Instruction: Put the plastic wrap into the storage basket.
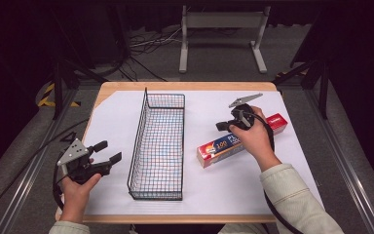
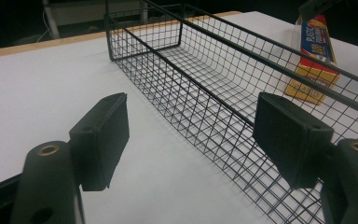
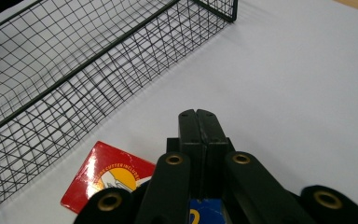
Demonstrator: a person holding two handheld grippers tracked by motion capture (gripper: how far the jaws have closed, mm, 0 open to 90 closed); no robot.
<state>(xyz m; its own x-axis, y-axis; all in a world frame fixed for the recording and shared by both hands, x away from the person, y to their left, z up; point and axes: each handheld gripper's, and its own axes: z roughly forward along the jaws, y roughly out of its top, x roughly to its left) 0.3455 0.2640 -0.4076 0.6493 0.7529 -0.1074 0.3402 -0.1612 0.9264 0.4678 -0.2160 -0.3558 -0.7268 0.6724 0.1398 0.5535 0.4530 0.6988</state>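
Box (image 1: pixel 241 139) right of centre, beside basket (image 1: pixel 158 146); my right gripper (image 3: pixel 198 122) closed empty above it, left gripper (image 2: pixel 191 135) wide open. Next: reopen, grasp box.

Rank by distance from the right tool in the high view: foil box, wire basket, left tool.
1. foil box: directly under the right tool, right of centre.
2. wire basket: mid-table, to its left.
3. left tool: far left, beyond the basket.

Left gripper (image 1: pixel 108 151), held low at the person's left hand (image 1: pixel 78 187), jaws spread wide and pointing forward-right. Right gripper (image 1: pixel 222 126), gripped by the right hand (image 1: pixel 253 139), jaws pressed flat together with nothing between them, forearm angled inward.
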